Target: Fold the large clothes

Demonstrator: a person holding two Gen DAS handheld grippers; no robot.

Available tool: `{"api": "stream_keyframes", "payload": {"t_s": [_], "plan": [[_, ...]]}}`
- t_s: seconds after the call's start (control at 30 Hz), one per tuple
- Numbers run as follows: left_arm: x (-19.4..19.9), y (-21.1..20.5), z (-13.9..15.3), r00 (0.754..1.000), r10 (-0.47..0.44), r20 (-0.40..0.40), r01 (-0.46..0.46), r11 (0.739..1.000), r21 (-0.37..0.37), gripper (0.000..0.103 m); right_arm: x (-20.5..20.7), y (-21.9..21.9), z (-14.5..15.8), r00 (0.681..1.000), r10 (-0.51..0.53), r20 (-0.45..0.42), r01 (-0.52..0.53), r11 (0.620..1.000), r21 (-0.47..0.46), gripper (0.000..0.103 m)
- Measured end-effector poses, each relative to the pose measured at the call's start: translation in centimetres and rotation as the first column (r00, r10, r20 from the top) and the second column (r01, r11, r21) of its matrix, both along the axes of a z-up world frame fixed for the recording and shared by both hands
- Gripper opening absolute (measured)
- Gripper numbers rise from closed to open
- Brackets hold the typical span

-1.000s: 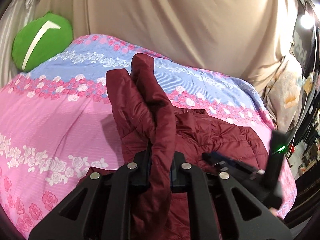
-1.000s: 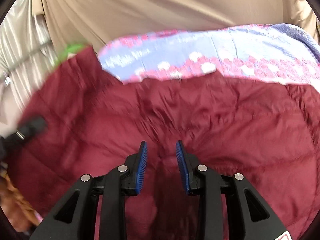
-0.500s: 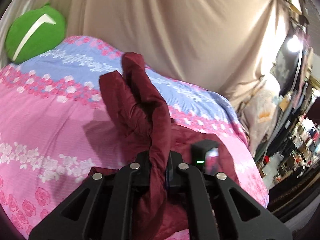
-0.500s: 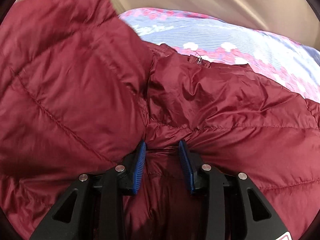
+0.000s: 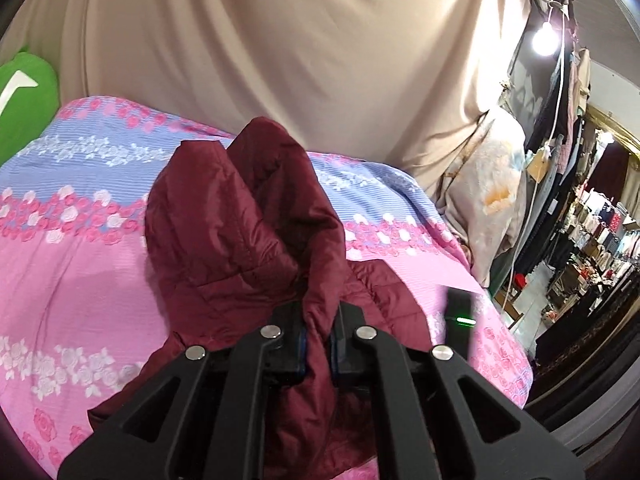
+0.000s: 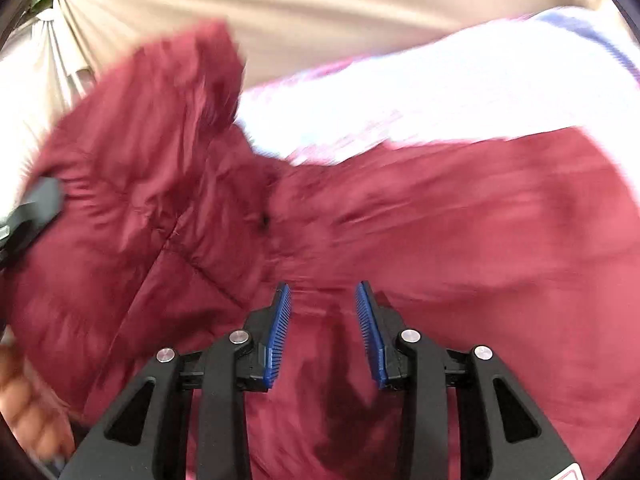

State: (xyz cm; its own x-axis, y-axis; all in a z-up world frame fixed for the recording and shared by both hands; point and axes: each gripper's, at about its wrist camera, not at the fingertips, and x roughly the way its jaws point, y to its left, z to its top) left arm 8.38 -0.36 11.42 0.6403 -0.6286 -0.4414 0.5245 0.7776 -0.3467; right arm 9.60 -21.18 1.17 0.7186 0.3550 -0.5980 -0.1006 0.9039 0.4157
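The jacket (image 5: pixel 248 216) lies on the bed (image 5: pixel 72 264), a cushion (image 5: pixel 24 96) behind at left, curtain (image 5: pixel 280 40) behind.

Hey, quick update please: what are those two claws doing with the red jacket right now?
Left gripper clamped on maroon jacket, fold raised. Right gripper open above it. Nothing blocking.

The left hand-held gripper (image 5: pixel 318 338) has lifted the maroon jacket's (image 5: pixel 248 232) sleeve higher off the bed.

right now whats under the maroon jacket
The maroon jacket lies on a bed sheet, pink and blue with flowers, which shows all around it. What is directly beneath the jacket is covered. The left gripper lifts one fold off it.
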Motion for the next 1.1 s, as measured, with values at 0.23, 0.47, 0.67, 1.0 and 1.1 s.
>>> {"api": "stream_keyframes", "payload": {"t_s": [0.23,0.47,0.67,1.0,1.1], "plan": [[0.0,-6.4,0.3,0.989,-0.15,-0.004,0.15,0.989,0.009,0.006,-1.3,-5.5,-4.6,0.992,-0.031,-0.124,0.041,0.996,0.079,0.03],[1.1,-13.9,-2.8,0.973,-0.218,-0.082,0.225,0.97,0.09,0.004,-1.4,-4.9,-5.4,0.994,-0.01,-0.11,0.026,0.989,0.146,0.024],[1.1,-16.5,-4.3,0.974,-0.204,-0.098,0.214,0.97,0.116,0.0,-6.7,-10.5,-1.4,0.99,-0.138,0.011,0.133,0.972,0.195,0.033],[0.8,2.5,-1.3,0.975,0.222,-0.002,-0.221,0.971,0.091,0.0,-5.1,-5.5,0.6,1.0,-0.028,0.011,0.028,0.999,-0.018,0.036],[0.2,8.9,-3.5,0.94,0.329,-0.085,-0.321,0.942,0.102,0.0,-1.8,-2.0,2.0,0.999,0.022,0.03,-0.019,0.996,-0.082,0.036]]}}
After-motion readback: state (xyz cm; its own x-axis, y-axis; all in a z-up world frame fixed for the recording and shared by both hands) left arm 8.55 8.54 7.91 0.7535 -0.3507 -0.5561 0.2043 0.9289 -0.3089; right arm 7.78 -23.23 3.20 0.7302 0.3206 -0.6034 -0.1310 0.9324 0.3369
